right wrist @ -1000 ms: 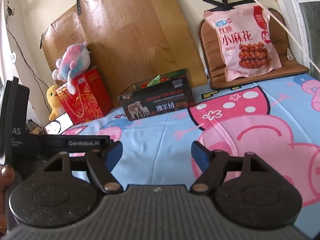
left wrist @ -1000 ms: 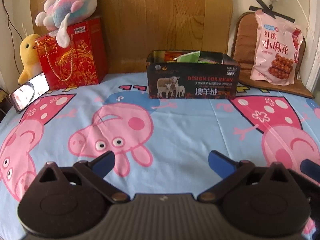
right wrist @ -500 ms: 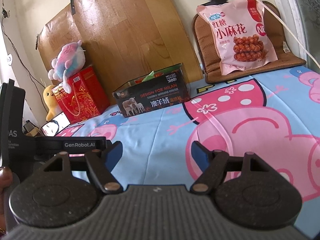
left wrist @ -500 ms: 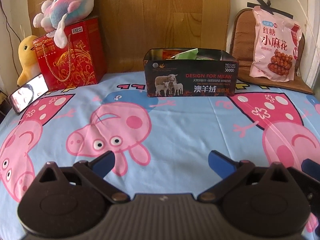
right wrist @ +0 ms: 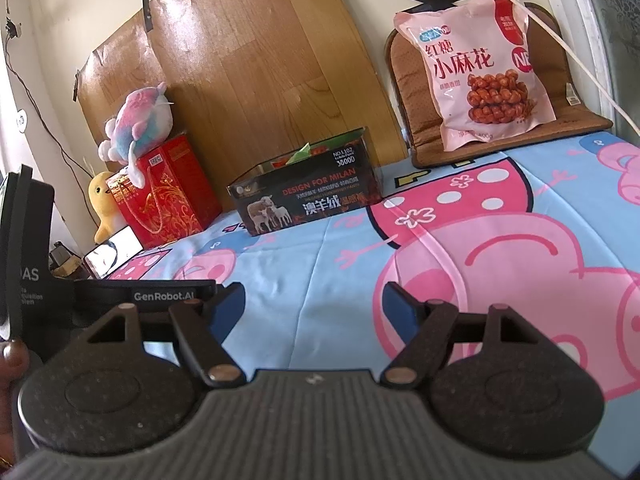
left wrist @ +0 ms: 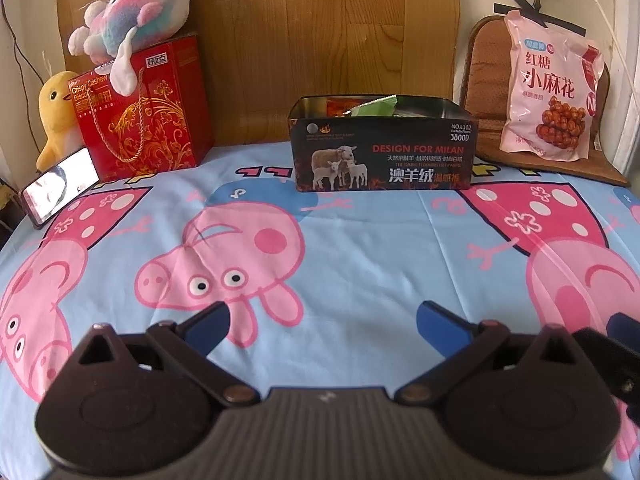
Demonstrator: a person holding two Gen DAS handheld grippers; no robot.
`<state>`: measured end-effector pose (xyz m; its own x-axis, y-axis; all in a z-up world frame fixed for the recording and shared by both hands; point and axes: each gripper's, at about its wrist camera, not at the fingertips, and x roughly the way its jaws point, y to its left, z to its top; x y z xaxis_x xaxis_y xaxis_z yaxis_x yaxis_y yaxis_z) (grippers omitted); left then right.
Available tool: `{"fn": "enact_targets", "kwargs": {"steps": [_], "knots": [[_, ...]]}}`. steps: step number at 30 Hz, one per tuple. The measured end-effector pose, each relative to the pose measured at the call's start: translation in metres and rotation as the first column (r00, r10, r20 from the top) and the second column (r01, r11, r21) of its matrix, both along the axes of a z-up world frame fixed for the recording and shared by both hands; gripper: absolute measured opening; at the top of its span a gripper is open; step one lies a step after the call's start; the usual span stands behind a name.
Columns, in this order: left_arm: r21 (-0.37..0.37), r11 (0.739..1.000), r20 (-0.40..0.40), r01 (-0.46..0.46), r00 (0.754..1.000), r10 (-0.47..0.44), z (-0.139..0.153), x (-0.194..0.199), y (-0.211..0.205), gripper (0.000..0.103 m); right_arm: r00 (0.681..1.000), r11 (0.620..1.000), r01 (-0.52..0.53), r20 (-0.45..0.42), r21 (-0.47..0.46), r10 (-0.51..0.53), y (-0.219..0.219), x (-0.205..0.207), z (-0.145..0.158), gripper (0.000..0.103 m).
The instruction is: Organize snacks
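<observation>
Blue pig-print bedsheet (left wrist: 360,240): black open-topped sheep-print box (left wrist: 382,152) at upper centre, packets inside; pink fried-twist snack bag (left wrist: 550,92) propped upper right, awaiting sorting; left tool (left wrist: 322,320) and right tool (right wrist: 312,304) wide, empty.

Right tool (right wrist: 313,307) wide apart over cartoon sheet (right wrist: 340,276), black box (right wrist: 308,200) and pink snack bag (right wrist: 476,68) beyond.

A pastel plush whale (left wrist: 132,4) lies atop a red gift bag (left wrist: 146,110) at ten o'clock; beside it, a yellow duck plush (left wrist: 56,116) and a propped phone (left wrist: 60,186).
</observation>
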<state>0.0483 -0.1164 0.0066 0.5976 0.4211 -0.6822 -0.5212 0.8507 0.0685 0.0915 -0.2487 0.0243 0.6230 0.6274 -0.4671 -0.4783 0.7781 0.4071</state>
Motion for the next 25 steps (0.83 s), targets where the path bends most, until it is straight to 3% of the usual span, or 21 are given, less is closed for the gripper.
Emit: {"fn": "enact_targets", "kwargs": {"steps": [12,25], "knots": [[0.012,1.0,-0.024,-0.023,0.999,0.023,-0.0045,0.0038,0.0012,0.103,1.0,1.0,0.009,-0.011,0.011,-0.009,-0.0064,0.0013,-0.0013,0.078],[0.041,0.999,0.005,0.008,1.0,-0.008,-0.0007,0.0004,-0.0064,0.103,1.0,1.0,0.008,-0.005,0.012,-0.008,-0.008,0.0004,-0.0013,0.078]]}}
